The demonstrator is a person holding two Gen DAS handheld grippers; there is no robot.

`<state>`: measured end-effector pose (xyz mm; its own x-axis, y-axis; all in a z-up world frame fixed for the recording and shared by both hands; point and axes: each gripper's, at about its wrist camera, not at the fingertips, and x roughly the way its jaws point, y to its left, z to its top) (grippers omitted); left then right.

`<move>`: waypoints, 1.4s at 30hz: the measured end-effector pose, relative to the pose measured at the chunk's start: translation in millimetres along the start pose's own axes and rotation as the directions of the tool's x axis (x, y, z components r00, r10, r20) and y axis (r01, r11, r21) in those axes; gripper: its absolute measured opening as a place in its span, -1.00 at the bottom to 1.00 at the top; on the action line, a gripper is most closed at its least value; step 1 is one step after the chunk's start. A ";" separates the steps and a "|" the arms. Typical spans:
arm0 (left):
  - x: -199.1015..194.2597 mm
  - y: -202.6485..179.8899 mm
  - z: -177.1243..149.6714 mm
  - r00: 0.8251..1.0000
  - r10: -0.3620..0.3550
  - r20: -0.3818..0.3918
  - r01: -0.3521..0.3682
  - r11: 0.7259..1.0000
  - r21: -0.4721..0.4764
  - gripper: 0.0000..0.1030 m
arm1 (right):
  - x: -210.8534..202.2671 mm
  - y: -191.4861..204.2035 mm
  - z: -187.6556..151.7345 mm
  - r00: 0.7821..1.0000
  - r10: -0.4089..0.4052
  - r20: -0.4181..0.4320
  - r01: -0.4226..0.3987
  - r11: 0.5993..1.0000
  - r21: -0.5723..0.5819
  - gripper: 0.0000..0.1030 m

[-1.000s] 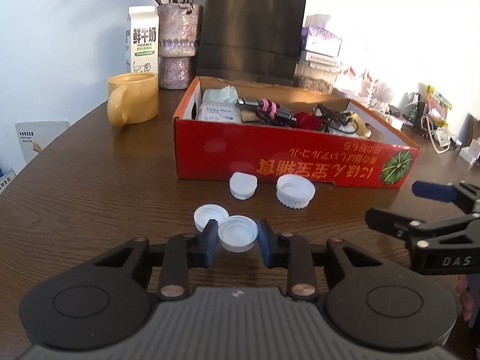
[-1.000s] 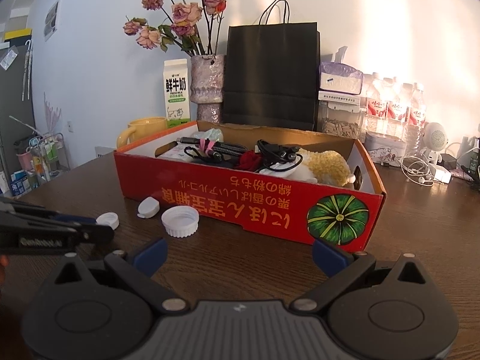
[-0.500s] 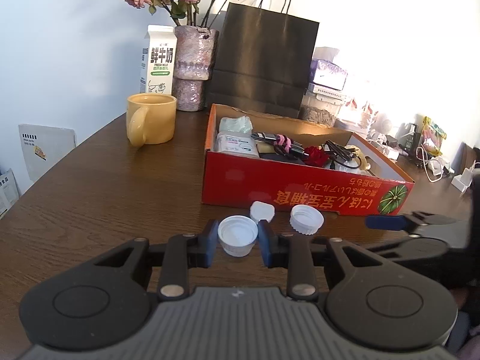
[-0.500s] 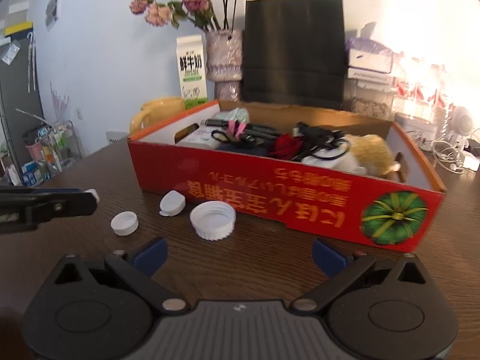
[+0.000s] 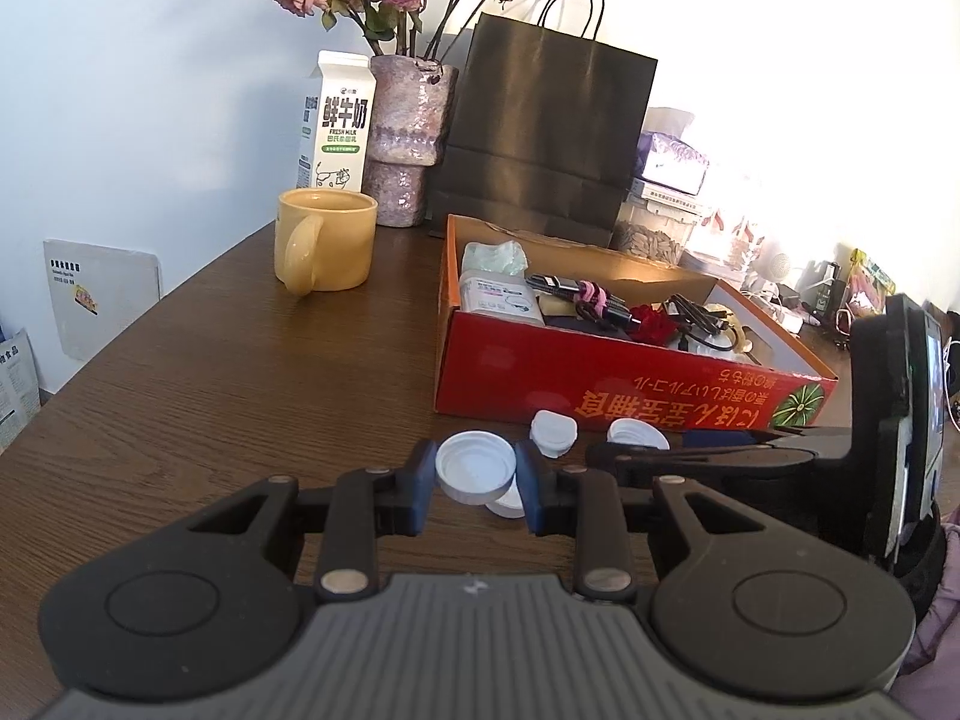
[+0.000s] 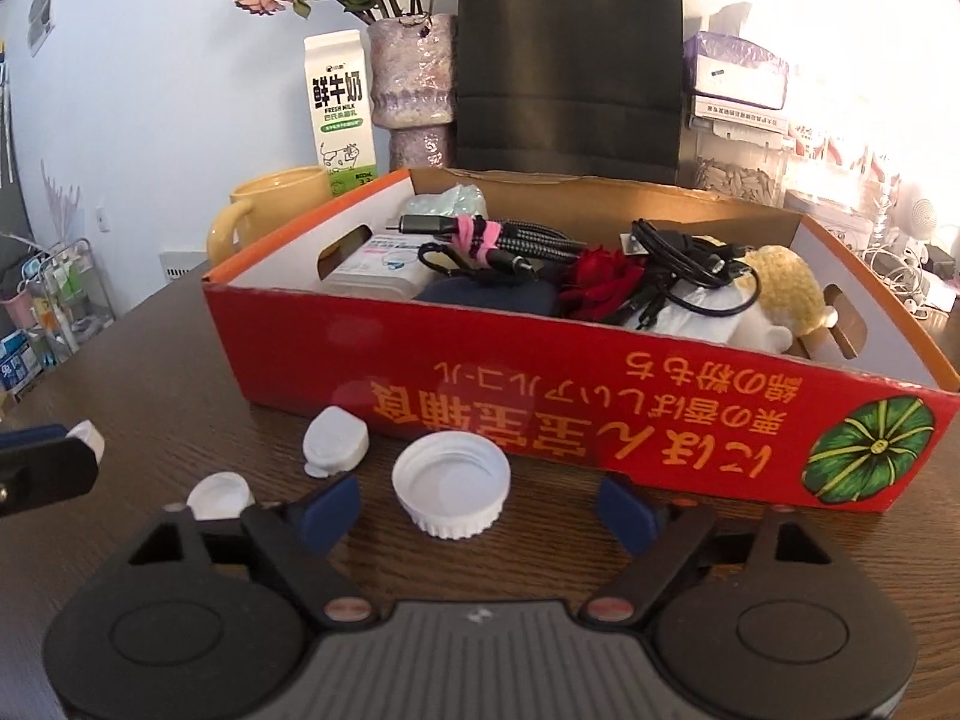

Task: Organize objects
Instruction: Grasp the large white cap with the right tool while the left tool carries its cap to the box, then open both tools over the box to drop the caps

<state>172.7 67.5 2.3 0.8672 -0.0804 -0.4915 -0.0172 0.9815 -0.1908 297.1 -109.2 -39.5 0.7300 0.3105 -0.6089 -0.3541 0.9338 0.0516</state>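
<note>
Caps being gathered in front of the red box (image 6: 540, 396)

A small white cap (image 5: 475, 474) was held pinched in the left gripper (image 5: 474, 495), near the box front. The ribbed cap (image 6: 451, 489) was bracketed, untouched, by the right gripper (image 6: 477, 510), whose jaws had just been closing; further closing was judged necessary next.

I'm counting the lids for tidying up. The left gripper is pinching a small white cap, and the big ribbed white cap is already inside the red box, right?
Not quite. The left gripper is pinching a small white cap, but the big ribbed white cap is not inside the red box. The right wrist view shows it lying on the table in front of the box, between the right gripper's open fingers.
</note>
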 end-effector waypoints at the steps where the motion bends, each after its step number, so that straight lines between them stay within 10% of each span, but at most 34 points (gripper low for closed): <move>1: 0.4 -0.9 -0.3 1.000 -0.002 -0.001 0.002 1.000 0.001 -0.44 | 0.4 1.1 0.5 1.000 0.001 0.002 -0.001 1.000 0.000 0.42; 5: 0.8 -3.7 -0.4 1.000 -0.006 -0.002 0.006 1.000 0.004 -0.44 | -1.8 5.0 0.8 1.000 0.019 0.015 -0.019 1.000 -0.019 -0.24; 19: 8.5 -29.2 23.7 0.998 -0.039 0.056 0.037 0.999 0.031 -0.44 | -50.5 -5.1 9.0 0.977 0.114 0.180 -0.104 0.992 -0.065 -0.24; 42: 94.4 -93.8 106.6 0.982 -0.084 0.168 0.072 0.995 0.074 -0.44 | -34.9 -78.8 85.8 0.943 -0.017 0.333 0.035 0.998 -0.047 -0.24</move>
<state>309.2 -13.6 64.4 0.9367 -0.1322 -0.3241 0.0826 0.9833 -0.1621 349.7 -178.3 45.6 0.8890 0.3357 -0.3113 -0.3555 0.9346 -0.0074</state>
